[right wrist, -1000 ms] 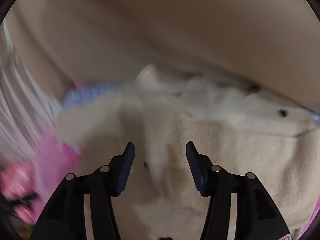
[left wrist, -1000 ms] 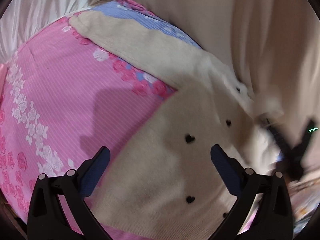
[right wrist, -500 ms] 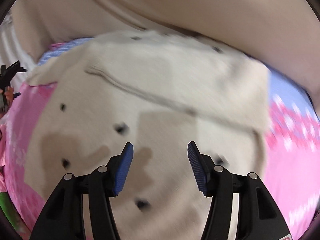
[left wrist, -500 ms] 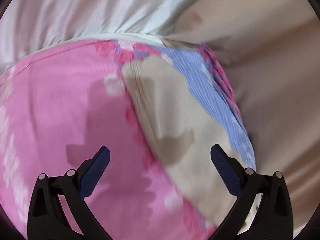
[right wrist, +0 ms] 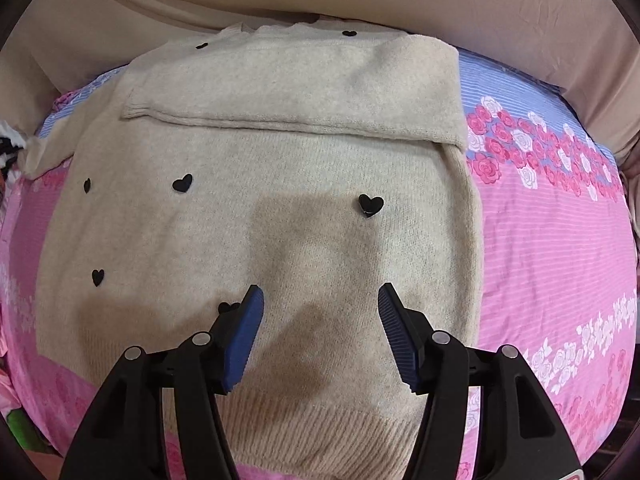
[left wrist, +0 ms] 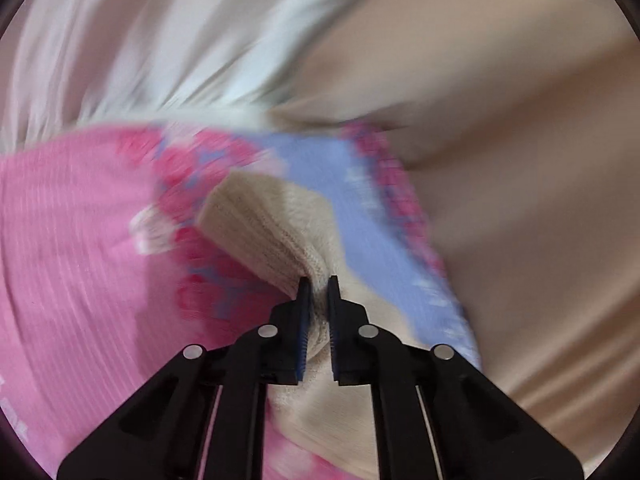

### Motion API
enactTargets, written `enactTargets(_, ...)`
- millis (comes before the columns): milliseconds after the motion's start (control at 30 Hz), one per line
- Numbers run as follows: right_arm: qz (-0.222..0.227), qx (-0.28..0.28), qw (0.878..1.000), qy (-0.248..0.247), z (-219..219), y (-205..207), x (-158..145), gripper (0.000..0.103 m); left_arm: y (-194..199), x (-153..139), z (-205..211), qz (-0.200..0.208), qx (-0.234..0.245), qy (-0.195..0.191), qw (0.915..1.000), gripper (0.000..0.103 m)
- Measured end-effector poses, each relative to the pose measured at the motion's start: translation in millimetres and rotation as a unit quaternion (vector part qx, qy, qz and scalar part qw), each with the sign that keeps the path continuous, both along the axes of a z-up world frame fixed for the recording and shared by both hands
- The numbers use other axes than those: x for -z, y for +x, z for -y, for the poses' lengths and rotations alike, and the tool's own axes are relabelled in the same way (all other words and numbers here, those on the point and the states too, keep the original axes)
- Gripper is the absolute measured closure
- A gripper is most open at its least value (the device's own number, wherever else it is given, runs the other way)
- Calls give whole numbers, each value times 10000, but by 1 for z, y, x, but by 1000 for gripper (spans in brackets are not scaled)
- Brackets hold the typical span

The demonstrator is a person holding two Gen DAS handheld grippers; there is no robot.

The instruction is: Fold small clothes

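While left tongs (left wrist: 318, 280) clench one sleeve cuff (left wrist: 256, 228), right tongs (right wrist: 320, 300) hover released above one cream sweater (right wrist: 280, 160) bearing seven visible black hearts (right wrist: 371, 205).

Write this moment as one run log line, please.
task: fold sweater | left gripper: shut on sleeve cuff | right gripper: open above sweater | one sleeve folded across chest

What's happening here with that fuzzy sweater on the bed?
A person holding a gripping tool in each hand is folding a cream sweater with little black hearts, spread on a pink floral bedsheet. One sleeve already lies folded across the chest. The left tool is shut on the ribbed cuff of the other sleeve. The right tool hovers open above the sweater's lower half.
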State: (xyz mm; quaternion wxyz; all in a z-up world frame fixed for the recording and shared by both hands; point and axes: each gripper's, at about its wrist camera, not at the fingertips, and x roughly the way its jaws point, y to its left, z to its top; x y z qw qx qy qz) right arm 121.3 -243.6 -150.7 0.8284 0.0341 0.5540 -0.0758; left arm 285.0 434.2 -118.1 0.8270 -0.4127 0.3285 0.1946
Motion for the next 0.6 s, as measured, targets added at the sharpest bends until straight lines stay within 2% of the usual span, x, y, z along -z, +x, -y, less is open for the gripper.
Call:
enactTargets(67,5,55,10000,30,4,-4,1,45,3,-43,39,370,573,312,9972,96)
enactTargets(100,17,120,9999,42,8,-6,1,45,1,-64,65,587,930,449,9929,96)
enactTargets(200,57,292,9995,118,18,-14,2,45,-3,-119,165,1101,2240,685,9659,96)
enactTargets(267,121,381,9991,124,26,-20,2,45,-7,-137,243,1310,3168,612,9374,96)
enactTargets(300,162,440,9988,115,31,-24,2,45,-10,-137,288,1339,3632,414,9211,96)
enactTargets(400,258,608,9977,127,44,-37,2,44,-19,-117,391,1174,4468,224,8866,91)
enactTargets(433,275,677,9972,137,50,-42,3,43,-21,-97,430,984,4744,105,8747,82)
enactTargets(467,276,778,9965,155,58,-49,5,43,-21,-77,458,751,4907,-13,8681,56)
enactTargets(500,272,859,9958,166,64,-55,7,43,-21,-55,481,441,4942,-3,8682,44)
enactTargets(533,263,937,9951,178,70,-60,9,43,-29,-31,500,-2,4891,33,8722,41)
enactTargets(600,270,1110,9931,259,82,-75,10,41,-40,-6,510,-328,4756,-129,8790,41)
